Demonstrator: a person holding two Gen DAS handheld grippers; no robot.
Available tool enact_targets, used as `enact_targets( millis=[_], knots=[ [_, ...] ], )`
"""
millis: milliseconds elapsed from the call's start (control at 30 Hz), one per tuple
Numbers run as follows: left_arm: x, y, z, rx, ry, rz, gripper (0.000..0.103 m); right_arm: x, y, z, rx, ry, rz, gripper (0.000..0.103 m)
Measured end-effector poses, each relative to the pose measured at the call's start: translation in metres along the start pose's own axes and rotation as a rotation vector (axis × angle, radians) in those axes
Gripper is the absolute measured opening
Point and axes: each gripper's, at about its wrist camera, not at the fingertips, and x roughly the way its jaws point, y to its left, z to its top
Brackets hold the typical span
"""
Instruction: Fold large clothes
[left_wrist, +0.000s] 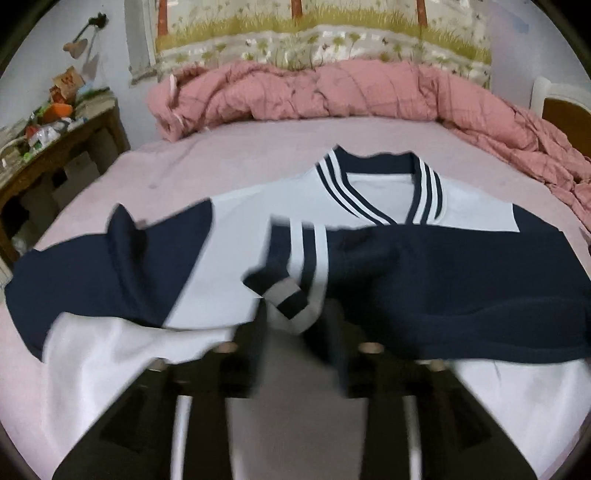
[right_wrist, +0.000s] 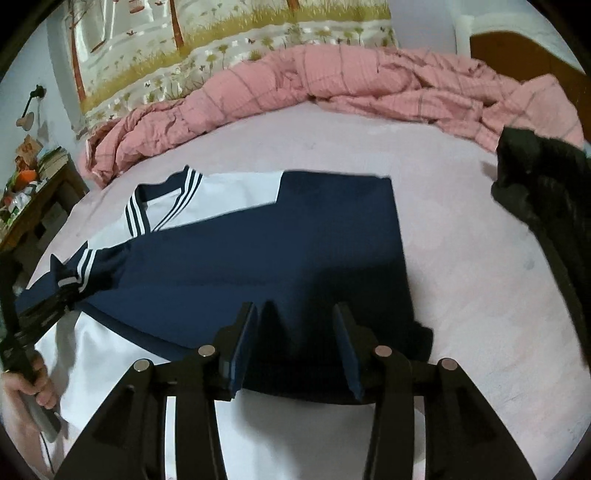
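Nearest the lens in the right wrist view, the black two-finger right gripper (right_wrist: 295, 332) fills the lower centre of the frame, its jaws parted to a middling width, with a small peak of navy cloth rising between them; the pads do not appear to press it. That cloth belongs to the large navy and white jersey with striped collar and cuffs (right_wrist: 229, 258), spread on the pink-sheeted bed (right_wrist: 461, 295), its right sleeve folded across the chest, long axis running towards the lower left of the frame. At the sleeve's striped cuff sits the left gripper (left_wrist: 295, 321), likewise half open in its own blurred view, the cuff (left_wrist: 295, 291) lying between and just beyond its fingers, seemingly unclamped. The other sleeve lies at centre left of the left wrist view, so the left gripper is probably nearer it.
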Motion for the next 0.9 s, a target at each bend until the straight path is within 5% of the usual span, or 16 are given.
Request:
enact_targets(
  millis=[200, 467, 667, 900],
  knots=[
    [-0.051, 0.049, 0.002, -0.015, -0.135, -0.042, 0.066, -0.020, 0.003, 0.006, -0.002, -0.086, -0.006, 0.046],
    [-0.085, 0.152, -0.002, -0.099, -0.206, -0.045, 0.089, -0.026, 0.023, 0.007, -0.058, -0.122, -0.040, 0.047],
    [-0.077, 0.234, -0.035, -0.272, -0.206, -0.027, 0.090, -0.026, 0.038, 0.003, -0.083, -0.133, -0.043, 0.047],
    [-0.045, 0.319, -0.057, -0.541, -0.077, -0.028, 0.090, -0.016, 0.072, -0.008, -0.172, -0.124, -0.061, 0.048]
  ],
)
